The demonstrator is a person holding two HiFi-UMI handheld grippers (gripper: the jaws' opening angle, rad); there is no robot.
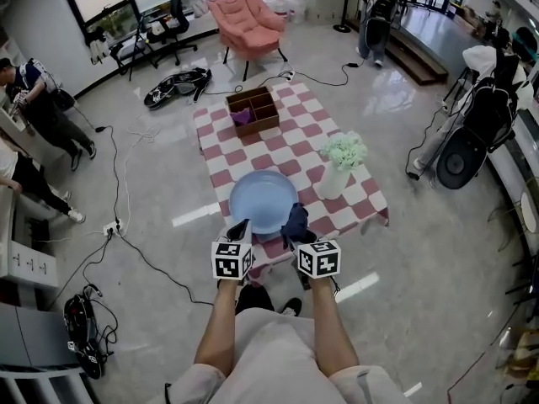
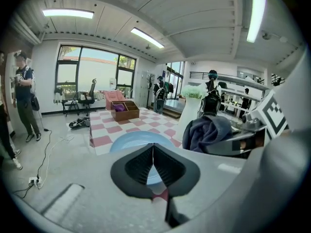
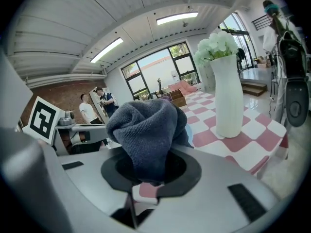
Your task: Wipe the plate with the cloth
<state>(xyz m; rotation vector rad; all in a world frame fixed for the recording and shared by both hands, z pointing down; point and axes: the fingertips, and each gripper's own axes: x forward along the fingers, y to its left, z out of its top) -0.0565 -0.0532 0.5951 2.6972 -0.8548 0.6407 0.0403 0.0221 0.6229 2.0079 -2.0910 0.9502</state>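
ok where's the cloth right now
The dark blue cloth is bunched in the right gripper's jaws, at the near edge of the checked table, just right of the blue plate in the head view.

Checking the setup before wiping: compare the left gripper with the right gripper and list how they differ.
The left gripper has its jaws together with nothing between them; the right gripper is shut on a bunched dark blue cloth. In the head view, the left gripper points at the near left rim of the blue plate, and the right gripper points at its near right rim. Both are held side by side, pointing forward.
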